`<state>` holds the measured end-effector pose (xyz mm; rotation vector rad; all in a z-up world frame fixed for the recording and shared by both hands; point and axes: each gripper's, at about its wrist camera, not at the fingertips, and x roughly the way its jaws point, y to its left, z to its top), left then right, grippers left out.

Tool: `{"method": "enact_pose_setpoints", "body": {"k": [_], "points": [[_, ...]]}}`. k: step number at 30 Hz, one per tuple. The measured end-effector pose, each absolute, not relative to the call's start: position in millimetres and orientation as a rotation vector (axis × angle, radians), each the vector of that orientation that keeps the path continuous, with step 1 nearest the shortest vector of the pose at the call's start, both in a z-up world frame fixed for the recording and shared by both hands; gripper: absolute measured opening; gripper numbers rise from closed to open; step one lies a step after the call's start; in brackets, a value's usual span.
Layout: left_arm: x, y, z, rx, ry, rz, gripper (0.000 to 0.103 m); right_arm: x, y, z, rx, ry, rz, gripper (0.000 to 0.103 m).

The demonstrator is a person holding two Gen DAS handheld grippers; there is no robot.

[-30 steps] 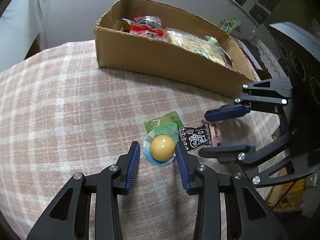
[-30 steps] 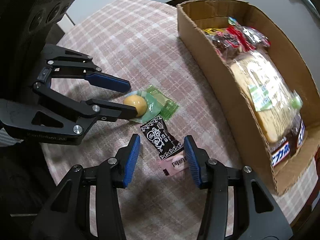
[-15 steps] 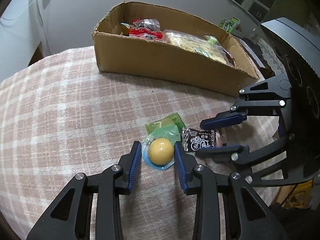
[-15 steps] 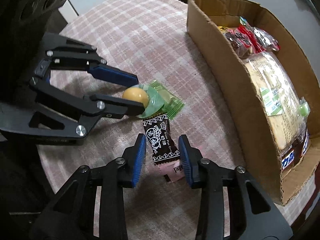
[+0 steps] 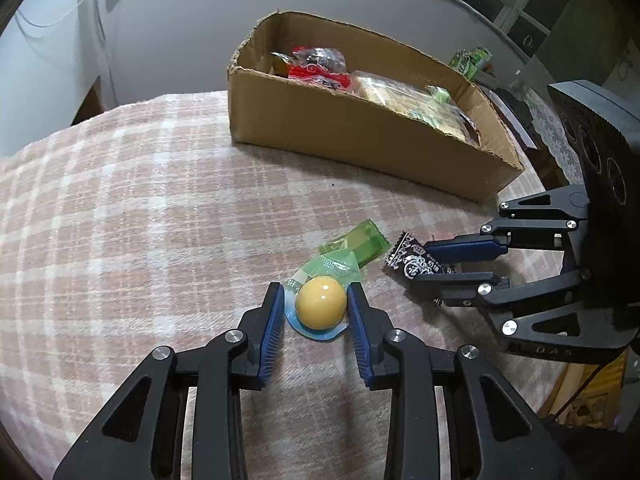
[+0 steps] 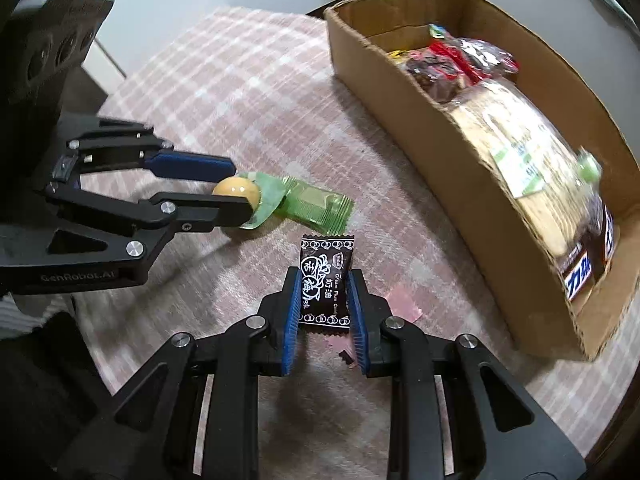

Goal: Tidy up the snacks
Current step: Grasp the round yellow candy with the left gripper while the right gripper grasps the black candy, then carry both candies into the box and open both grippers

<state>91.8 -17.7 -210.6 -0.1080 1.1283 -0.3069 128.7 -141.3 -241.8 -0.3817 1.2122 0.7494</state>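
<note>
The left claw pinched the yellow jelly cup on the surface. To its right, the right claw had just closed on the black candy packet, long axis along its fingers; the cardboard box lay further right, nearer that claw.

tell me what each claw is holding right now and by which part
Left claw: the round yellow jelly cup in clear wrap, by its sides. Right claw: the black plum candy packet, by its long edges.
</note>
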Motion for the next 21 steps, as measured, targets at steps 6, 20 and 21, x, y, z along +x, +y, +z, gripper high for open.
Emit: {"method": "enact_pose_setpoints", "body": {"k": [6, 20, 21], "points": [[87, -18, -203, -0.099, 1.12, -0.313, 0.03, 127, -148, -232, -0.344, 1.191, 0.721, 0.024], [103, -18, -156, -0.07, 1.035, -0.317, 0.03, 132, -184, -173, -0.218, 1.1, 0.591, 0.024], [106, -19, -153, -0.065, 1.03, -0.32, 0.03, 133, -189, -167, -0.205, 1.089, 0.577, 0.024]]}}
